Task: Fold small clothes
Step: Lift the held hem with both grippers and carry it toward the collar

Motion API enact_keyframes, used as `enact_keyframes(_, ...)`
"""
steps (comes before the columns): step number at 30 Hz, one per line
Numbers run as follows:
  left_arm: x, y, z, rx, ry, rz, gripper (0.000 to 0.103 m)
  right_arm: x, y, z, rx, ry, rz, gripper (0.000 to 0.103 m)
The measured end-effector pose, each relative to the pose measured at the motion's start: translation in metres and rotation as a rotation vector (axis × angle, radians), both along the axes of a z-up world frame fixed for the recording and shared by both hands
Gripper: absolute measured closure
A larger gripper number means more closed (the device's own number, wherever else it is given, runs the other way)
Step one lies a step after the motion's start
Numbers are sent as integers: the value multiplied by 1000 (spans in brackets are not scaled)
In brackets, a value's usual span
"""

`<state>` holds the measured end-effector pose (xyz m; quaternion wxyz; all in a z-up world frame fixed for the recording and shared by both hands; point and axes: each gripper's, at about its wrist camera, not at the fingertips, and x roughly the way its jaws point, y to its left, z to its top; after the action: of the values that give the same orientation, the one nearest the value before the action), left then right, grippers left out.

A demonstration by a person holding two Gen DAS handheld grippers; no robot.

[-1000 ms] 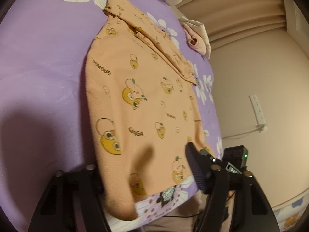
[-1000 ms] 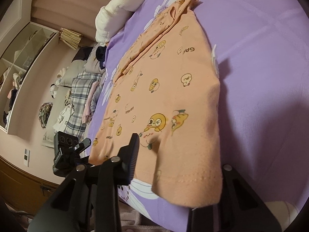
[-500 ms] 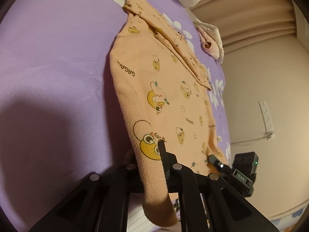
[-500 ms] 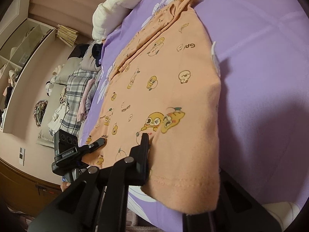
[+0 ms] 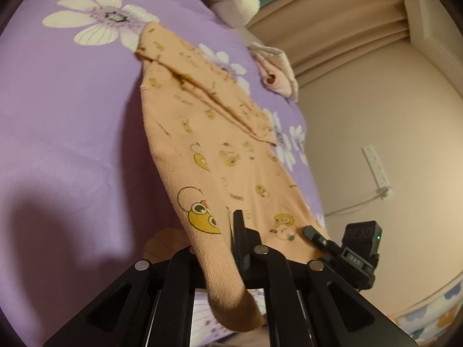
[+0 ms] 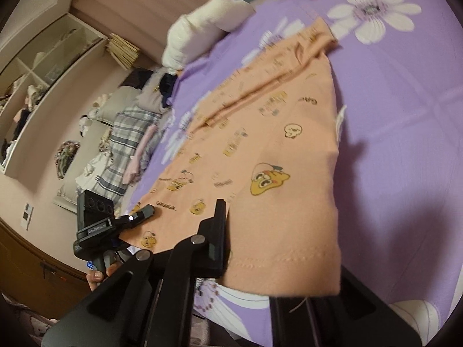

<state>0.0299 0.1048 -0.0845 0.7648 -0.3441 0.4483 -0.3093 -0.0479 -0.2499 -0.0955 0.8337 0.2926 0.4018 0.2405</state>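
Both-handed, left tool (image 5: 222, 248) and right tool (image 6: 277, 248) pinching shirt (image 5: 231, 159) hem

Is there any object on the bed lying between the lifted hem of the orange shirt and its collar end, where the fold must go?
Nothing visible blocks it. The left gripper and right gripper hold the orange shirt by its hem; only the shirt's own folded sleeve lies there. The pink garment lies apart.
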Motion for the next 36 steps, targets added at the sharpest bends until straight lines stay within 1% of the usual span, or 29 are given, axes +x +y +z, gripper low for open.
enact_keyframes(8, 0, -3, 19, -8, -67, 1, 102, -5, -2, 18, 30, -70, -13, 96)
enact_keyframes(15, -2, -3, 26, -18, -95, -3, 102, -11, -1, 26, 23, -106, -16, 97)
enact_keyframes(23, -4, 2, 36, -46, -121, 0, 102, -14, -3, 35, 44, -139, -6, 97)
enact_keyframes(27, -6, 6, 40, -50, -133, 2, 102, -18, -3, 41, 50, -157, 4, 97)
enact_keyframes(36, -17, 12, 60, -73, -185, -2, 102, -30, 3, 63, 49, -224, 47, 97)
